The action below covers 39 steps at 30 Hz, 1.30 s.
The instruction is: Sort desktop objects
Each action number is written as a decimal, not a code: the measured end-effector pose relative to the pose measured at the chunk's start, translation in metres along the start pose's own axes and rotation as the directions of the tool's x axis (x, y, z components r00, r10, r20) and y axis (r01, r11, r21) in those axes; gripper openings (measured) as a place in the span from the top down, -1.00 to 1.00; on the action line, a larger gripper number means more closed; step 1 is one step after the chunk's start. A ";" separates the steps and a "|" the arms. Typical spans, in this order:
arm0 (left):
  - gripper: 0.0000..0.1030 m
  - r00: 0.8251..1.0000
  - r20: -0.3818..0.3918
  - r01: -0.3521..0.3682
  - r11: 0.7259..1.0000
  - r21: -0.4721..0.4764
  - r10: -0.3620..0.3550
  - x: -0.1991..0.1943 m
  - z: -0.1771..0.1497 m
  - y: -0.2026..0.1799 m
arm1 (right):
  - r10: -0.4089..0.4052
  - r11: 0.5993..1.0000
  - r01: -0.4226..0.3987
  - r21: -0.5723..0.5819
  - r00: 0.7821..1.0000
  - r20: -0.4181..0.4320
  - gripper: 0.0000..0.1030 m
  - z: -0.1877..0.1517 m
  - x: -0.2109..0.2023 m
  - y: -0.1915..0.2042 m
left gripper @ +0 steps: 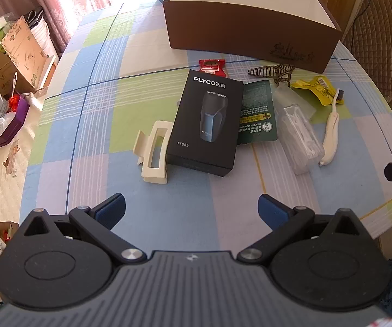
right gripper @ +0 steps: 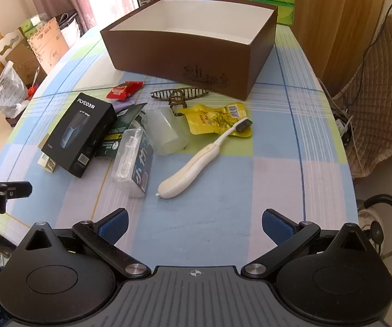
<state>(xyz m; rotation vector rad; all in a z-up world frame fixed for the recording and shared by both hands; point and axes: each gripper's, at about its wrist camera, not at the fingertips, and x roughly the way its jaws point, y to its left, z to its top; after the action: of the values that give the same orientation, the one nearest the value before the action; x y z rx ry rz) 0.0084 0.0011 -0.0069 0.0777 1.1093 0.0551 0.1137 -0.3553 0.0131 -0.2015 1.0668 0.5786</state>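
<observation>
The large brown cardboard box with a white inside [right gripper: 190, 51] is sitting at the far end of the checked tablecloth [right gripper: 272, 179], well ahead of both claws, and the part of its interior that is showing looks bare. Nothing seems to be sorted yet; judging from this, the whole job is lying ahead.

Everything to be sorted is lying loose between the claws and that box. The black rectangular FLYCO shaver carton [left gripper: 205, 125] is resting straight ahead of the left claw [left gripper: 192, 208], with the cream plastic hair claw clip [left gripper: 152, 152] touching its left edge. A dark green printed packet [left gripper: 257, 111] is poking out from under the carton's right side. Ahead and left of the right claw [right gripper: 194, 223], a clear plastic case of floss picks [right gripper: 133, 160] is leaning against a frosted translucent cup [right gripper: 166, 132] tipped on its side. The cream-handled toothbrush [right gripper: 196, 163] is lying almost directly ahead of the right claw, its bristles resting on a crumpled yellow foil pouch [right gripper: 217, 118]. Nearer the box, a striped dark hair clip [right gripper: 181, 94] and a small red wrapped snack [right gripper: 123, 90] are waiting.

Both claws are hovering above the cloth, fingers spread wide and holding nothing.
</observation>
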 end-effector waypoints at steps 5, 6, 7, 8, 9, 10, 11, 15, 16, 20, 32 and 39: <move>-0.98 1.000 -0.006 0.003 1.000 0.004 -0.003 0.003 0.004 0.000 | 0.001 1.000 -0.001 0.003 1.000 -0.005 -0.97 0.003 0.002 -0.001; -0.98 1.000 -0.007 0.005 1.000 0.005 -0.005 0.004 0.005 0.000 | 0.002 1.000 -0.002 0.004 1.000 -0.005 -0.97 0.004 0.003 -0.001; -0.98 1.000 -0.008 0.006 1.000 0.005 -0.006 0.005 0.006 0.000 | 0.004 1.000 -0.004 0.006 1.000 -0.004 -0.97 0.005 0.003 -0.001; -0.98 1.000 -0.008 0.006 1.000 0.006 -0.006 0.005 0.006 0.000 | 0.006 1.000 -0.006 0.008 1.000 -0.004 -0.97 0.005 0.004 -0.002; -0.98 1.000 -0.008 0.006 1.000 0.007 -0.006 0.006 0.007 0.000 | 0.008 1.000 -0.008 0.011 1.000 -0.004 -0.97 0.006 0.005 -0.002; -0.98 1.000 -0.008 0.006 1.000 0.007 -0.006 0.007 0.007 0.000 | 0.010 1.000 -0.010 0.016 1.000 -0.003 -0.97 0.007 0.005 -0.003; -0.98 1.000 -0.007 0.006 1.000 0.008 -0.006 0.007 0.008 0.000 | 0.014 1.000 -0.014 0.022 1.000 -0.002 -0.97 0.008 0.006 -0.004; -0.98 1.000 -0.002 0.008 1.000 0.007 -0.008 0.010 0.010 0.002 | 0.021 0.999 -0.021 0.041 1.000 -0.001 -0.97 0.012 0.009 -0.006; -0.98 1.000 0.001 0.007 1.000 0.008 -0.007 0.010 0.010 0.003 | 0.020 0.999 -0.020 0.048 1.000 0.000 -0.97 0.013 0.010 -0.006; -0.98 1.000 0.013 0.012 1.000 -0.006 -0.011 0.013 0.013 0.011 | 0.028 0.996 -0.029 0.082 1.000 0.004 -0.97 0.015 0.016 -0.012; -0.92 0.999 0.048 -0.026 1.000 -0.006 0.026 0.038 0.014 0.055 | 0.004 0.991 -0.009 0.134 0.999 0.037 -0.96 0.024 0.040 -0.023; -0.89 0.999 0.039 -0.037 0.999 -0.013 0.038 0.057 0.010 0.081 | -0.054 0.984 0.047 0.169 0.998 0.036 -0.69 0.034 0.073 -0.025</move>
<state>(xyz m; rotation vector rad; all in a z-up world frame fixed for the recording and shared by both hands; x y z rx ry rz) 0.0422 0.0861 -0.0461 0.0879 1.0678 0.0936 0.1790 -0.3358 -0.0366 -0.0684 1.0631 0.4425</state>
